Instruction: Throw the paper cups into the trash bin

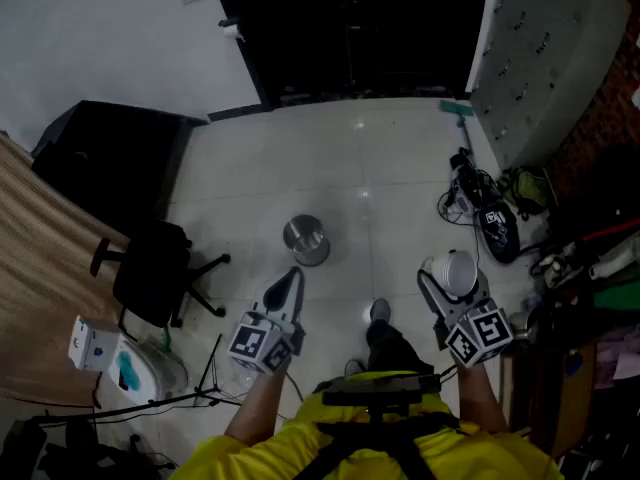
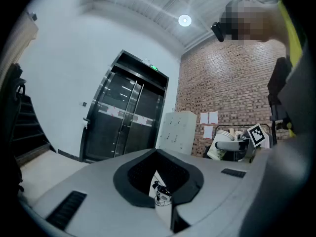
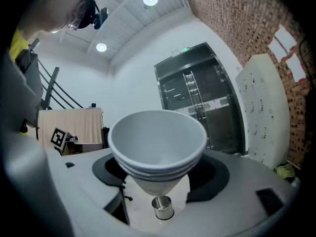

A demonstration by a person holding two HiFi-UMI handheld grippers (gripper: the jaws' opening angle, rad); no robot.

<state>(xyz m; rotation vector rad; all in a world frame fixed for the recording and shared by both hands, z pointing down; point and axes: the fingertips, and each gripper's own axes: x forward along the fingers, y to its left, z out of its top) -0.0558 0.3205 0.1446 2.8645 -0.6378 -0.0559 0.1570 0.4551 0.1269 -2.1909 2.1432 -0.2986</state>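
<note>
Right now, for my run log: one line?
right gripper: jaws shut on paper cups | left gripper: jaws shut, empty | trash bin: upright, ahead

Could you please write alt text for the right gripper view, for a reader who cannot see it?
The right tool grips a stack of white paper cups, their open mouths facing the camera. Just below them in the picture, a small metal trash bin shows between the jaws. Dark glass doors and a white locker stand behind.

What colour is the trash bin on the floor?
The trash bin is shiny silver metal, seen best in the head view.
</note>
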